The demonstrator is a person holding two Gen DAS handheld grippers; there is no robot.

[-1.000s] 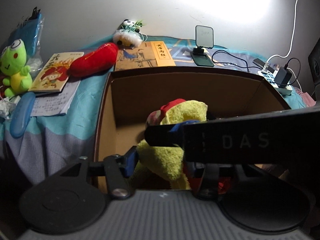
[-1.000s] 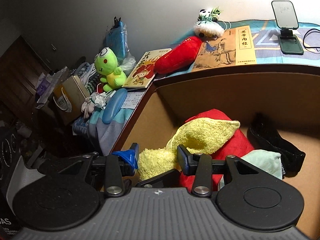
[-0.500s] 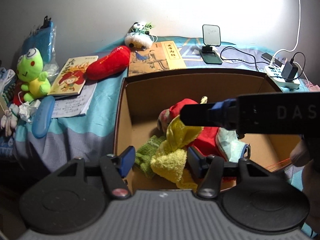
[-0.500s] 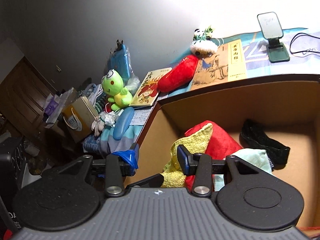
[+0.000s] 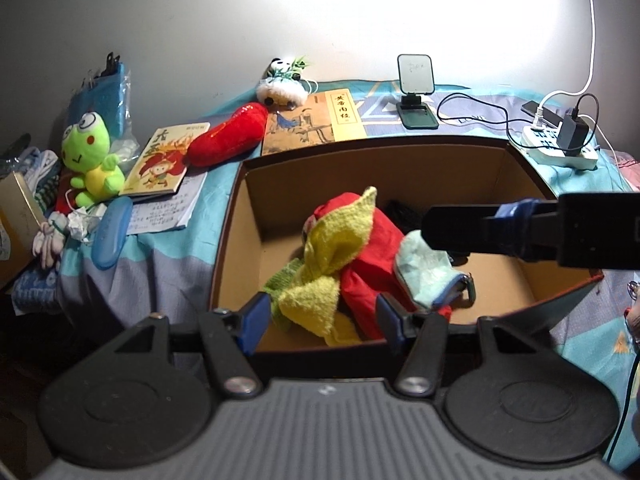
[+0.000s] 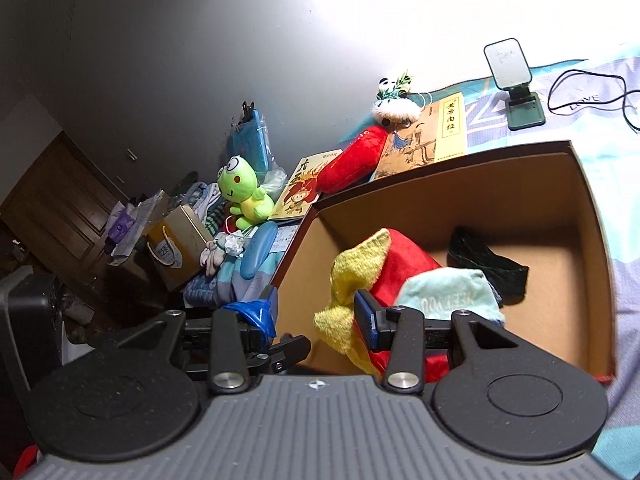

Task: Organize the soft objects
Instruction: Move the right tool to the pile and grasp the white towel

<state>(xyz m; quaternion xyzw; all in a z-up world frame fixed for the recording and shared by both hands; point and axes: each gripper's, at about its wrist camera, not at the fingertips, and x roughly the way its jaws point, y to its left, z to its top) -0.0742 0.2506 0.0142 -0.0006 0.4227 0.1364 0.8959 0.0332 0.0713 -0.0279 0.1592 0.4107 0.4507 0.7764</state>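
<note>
An open cardboard box on the bed holds a yellow towel, a red cloth, a pale blue-green cloth, a green knit piece and a black item. Above the box's near edge, my left gripper is open and holds nothing. My right gripper hangs over the box's left corner, jaws slightly apart and empty; one of its fingers crosses the left wrist view. A green frog plush, a red chili plush and a panda plush lie outside the box.
Two books, a phone stand, a power strip with cables and a blue case lie on the bedspread. Bags, clothes and a carton crowd the floor at left, before a wooden door.
Both grippers have drawn back and up out of the box. The yellow towel that lay between their fingers now rests loose in the box. The left jaws stand wider.
</note>
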